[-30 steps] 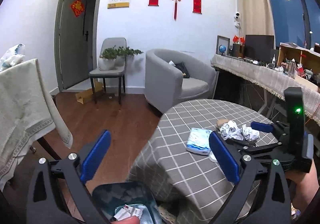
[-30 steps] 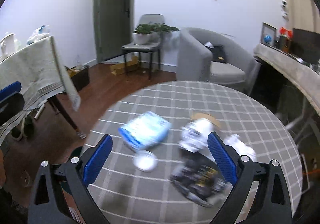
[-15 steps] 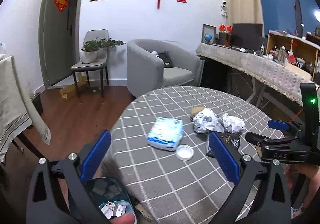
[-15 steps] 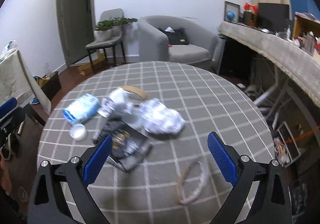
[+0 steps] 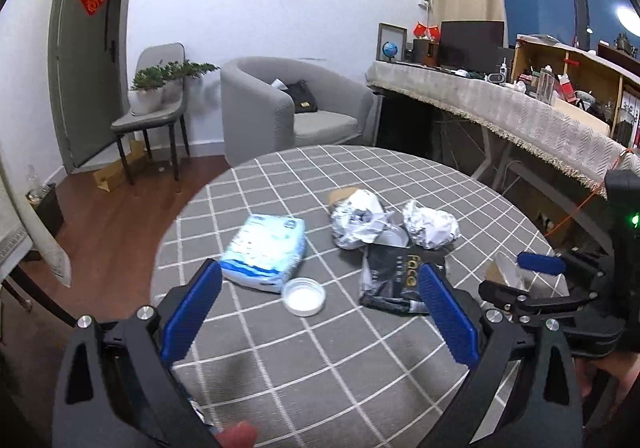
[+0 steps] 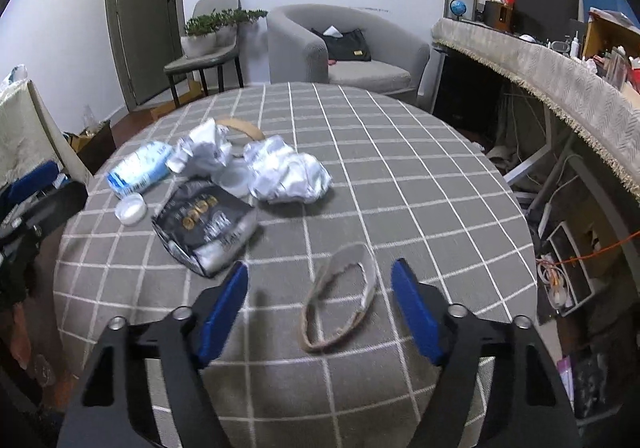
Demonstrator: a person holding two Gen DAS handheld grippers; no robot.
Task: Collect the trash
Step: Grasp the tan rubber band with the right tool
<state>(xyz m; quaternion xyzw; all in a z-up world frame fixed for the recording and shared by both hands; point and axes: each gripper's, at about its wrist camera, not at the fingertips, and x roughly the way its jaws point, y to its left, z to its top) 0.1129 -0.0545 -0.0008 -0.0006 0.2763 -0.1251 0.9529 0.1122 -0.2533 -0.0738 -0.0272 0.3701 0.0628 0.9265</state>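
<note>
A round table (image 5: 304,360) under a grey checked cloth carries the trash. On it lie a blue-white tissue pack (image 5: 264,248), a white lid (image 5: 303,296), a black pouch (image 5: 396,280) and two crumpled silver wads (image 5: 356,220) (image 5: 430,224). My left gripper (image 5: 320,276) hovers open over the near edge, holding nothing, with the lid just ahead of it. A torn cardboard ring (image 6: 340,308) lies flat between the jaws of my right gripper (image 6: 320,280). Those jaws are closing, and a gap remains between each pad and the ring.
A grey armchair (image 5: 288,108) and a chair with potted plants (image 5: 156,104) stand beyond the table. A long cluttered counter (image 6: 560,88) runs along the right. A cloth-draped table (image 6: 24,136) is at the left. A second cardboard ring (image 6: 240,128) lies behind the wads.
Both grippers have swung over the table and dipped toward it. The right jaws have narrowed around the cardboard ring. The dark bin below the left gripper has dropped out of view.
</note>
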